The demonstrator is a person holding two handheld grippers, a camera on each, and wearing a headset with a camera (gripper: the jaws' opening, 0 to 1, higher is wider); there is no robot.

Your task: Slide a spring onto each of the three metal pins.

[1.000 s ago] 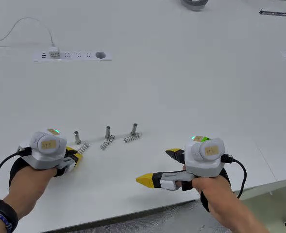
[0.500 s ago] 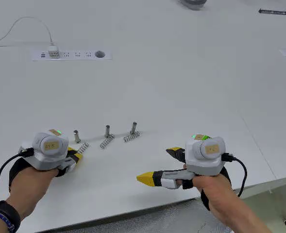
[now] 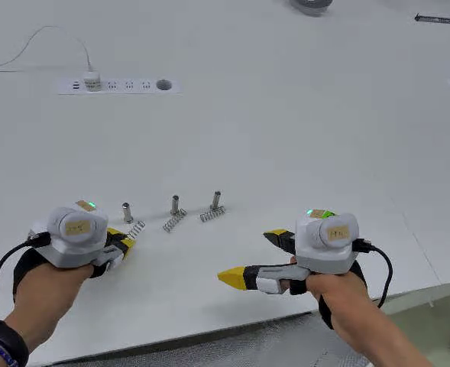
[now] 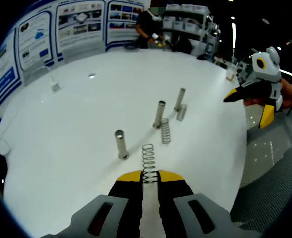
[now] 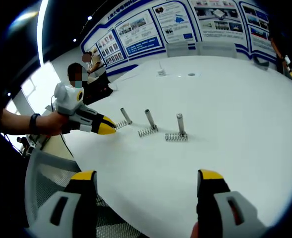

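Left hand-held gripper (image 4: 147, 175): clamped on left spring (image 4: 148, 154), near end.
Right hand-held gripper (image 5: 146, 181): jaws apart, empty.
Technique: stand spring upright, centre over left pin (image 4: 120, 144), lower gently.

L tool (image 3: 124, 241), R tool (image 3: 254, 256): grey-white, yellow tips (image 3: 232, 277); blk cables (image 3: 383, 269).

White workbench (image 3: 286, 138) bears pins (image 3: 175, 204), springs (image 3: 212, 214), power strip (image 3: 118, 86).

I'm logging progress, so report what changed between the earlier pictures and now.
Nothing visibly changed; the head view's slight shift is the camera's. The left gripper is still shut on the nearest spring, lying on the table; the right gripper stays open, apart from the work. The three pins remain bare, the other two springs lying beside them.
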